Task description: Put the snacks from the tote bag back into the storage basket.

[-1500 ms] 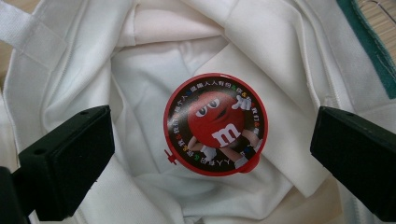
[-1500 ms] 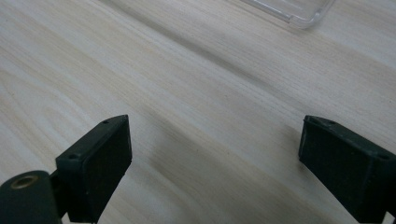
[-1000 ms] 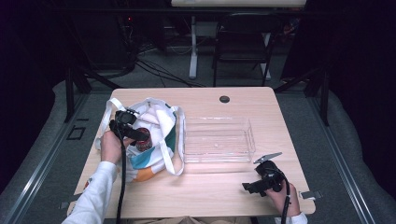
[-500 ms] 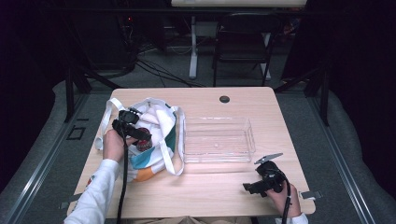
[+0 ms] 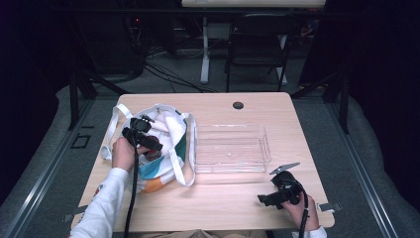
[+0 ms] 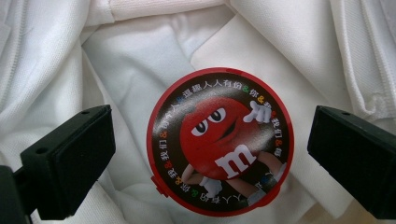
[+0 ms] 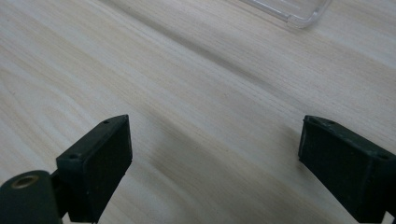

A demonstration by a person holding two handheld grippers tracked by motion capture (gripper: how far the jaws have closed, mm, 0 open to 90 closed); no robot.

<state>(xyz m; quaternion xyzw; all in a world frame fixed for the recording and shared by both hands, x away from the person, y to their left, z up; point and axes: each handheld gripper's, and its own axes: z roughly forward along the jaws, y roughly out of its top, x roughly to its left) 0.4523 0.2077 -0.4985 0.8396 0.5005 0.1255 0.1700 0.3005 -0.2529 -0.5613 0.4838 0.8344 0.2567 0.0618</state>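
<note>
Looking down, high view: left gripper [image 5: 143, 138] over bag [image 5: 166, 148] at 9 o'clock, tray [image 5: 230, 151] centre, right gripper [image 5: 270, 198] at 5. Left gripper view: jaws apart, flanking red tin [image 6: 219, 142] on white cloth. Right gripper view: jaws apart over bare table [image 7: 187, 88], tray corner at 1.

A bag [image 5: 158, 144] lies on the table [image 5: 223, 203], at the 9 o'clock side. A box [image 5: 232, 148] sits just beside it, toward 3 o'clock. A round tin [image 6: 219, 142] lies inside the bag, between the left gripper's [image 6: 210, 163] jaws. The right gripper [image 7: 215, 172] is over the table at 5 o'clock, near the box.
</note>
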